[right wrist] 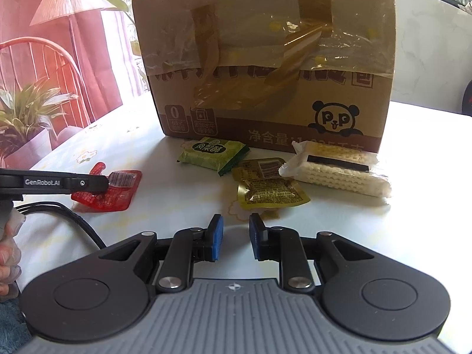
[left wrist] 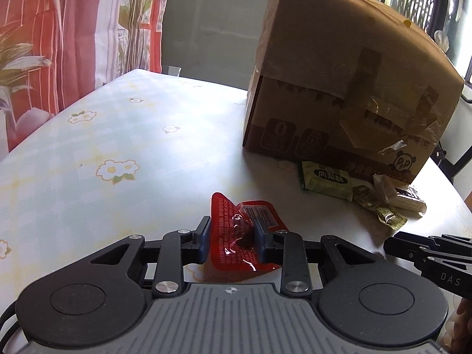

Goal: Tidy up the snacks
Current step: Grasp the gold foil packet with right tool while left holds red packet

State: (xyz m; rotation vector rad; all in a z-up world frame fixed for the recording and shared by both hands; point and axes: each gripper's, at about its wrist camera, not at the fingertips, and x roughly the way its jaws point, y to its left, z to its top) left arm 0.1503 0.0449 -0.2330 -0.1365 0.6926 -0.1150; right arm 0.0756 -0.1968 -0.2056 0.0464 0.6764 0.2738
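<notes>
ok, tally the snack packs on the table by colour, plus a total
Red: 1, the red plastic sauce pouch, pinched in the left gripper
Green: 1, the light green pastry wrapper
Yellow-gold: 1, the gold foil sachet
Cream-white: 1, the clear-wrapped wafer pack
Total: 4, all in front of the taped cardboard box
</notes>
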